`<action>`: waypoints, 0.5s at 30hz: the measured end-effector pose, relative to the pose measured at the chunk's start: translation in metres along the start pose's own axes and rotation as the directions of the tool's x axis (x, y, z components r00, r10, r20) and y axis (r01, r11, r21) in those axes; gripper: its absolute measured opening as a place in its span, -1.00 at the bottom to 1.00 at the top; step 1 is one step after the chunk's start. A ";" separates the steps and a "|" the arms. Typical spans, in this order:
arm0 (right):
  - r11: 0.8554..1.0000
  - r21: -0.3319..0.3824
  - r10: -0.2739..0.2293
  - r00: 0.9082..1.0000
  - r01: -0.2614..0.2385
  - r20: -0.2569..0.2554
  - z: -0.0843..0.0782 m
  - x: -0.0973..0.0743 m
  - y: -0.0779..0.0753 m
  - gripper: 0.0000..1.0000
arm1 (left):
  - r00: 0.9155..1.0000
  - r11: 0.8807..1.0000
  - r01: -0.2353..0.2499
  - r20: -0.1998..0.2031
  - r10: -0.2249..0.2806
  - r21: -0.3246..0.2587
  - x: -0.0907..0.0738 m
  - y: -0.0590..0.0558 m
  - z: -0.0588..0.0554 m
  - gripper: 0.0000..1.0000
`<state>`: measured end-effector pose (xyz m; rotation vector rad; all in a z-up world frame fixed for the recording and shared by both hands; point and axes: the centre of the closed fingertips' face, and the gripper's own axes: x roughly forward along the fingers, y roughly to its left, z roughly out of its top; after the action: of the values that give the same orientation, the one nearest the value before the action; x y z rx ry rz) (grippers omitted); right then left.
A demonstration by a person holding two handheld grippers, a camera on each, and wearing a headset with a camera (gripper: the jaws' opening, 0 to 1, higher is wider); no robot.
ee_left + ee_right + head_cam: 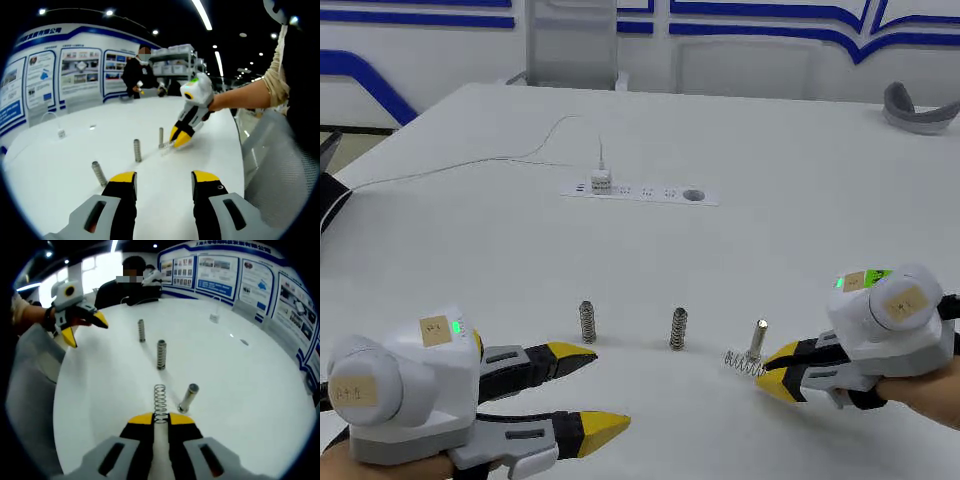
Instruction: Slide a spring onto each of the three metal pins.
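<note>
Three upright metal pins stand in a row on the white table. The left pin (pixel 587 321) and the middle pin (pixel 679 328) each wear a spring. The right pin (pixel 759 338) is bare. My right gripper (pixel 761 380) is shut on one end of a loose spring (pixel 743 362), which lies low beside the bare pin's base. In the right gripper view the spring (pixel 160 402) sticks out from the tips (pixel 159 418), left of the bare pin (pixel 188 397). My left gripper (pixel 603 390) hangs open near the front left, short of the left pin (pixel 99 173).
A power strip (pixel 640 190) with a white plug and cable lies mid-table. A grey curved object (pixel 918 112) rests at the far right. People (pixel 131 280) stand beyond the table's far end.
</note>
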<state>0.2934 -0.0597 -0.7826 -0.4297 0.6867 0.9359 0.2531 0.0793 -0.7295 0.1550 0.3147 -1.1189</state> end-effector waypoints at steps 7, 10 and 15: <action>0.997 -0.073 0.038 0.999 -0.037 0.018 0.024 -0.006 0.019 -0.77 | 1.000 1.000 0.018 -0.006 -0.018 0.021 0.003 0.000 0.004 -0.12; 0.992 -0.109 0.067 0.997 -0.064 0.024 0.036 -0.008 0.031 -0.77 | 1.000 0.999 0.027 -0.008 -0.026 0.029 0.005 0.000 0.005 -0.13; 0.981 -0.165 0.106 0.994 -0.099 0.031 0.052 -0.010 0.047 -0.77 | 0.999 0.998 0.042 -0.010 -0.042 0.040 0.007 -0.003 0.007 -0.14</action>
<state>0.2676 -0.0089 -0.7404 -0.5228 0.6029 1.1000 0.2547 0.0705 -0.7254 0.1905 0.3050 -1.1671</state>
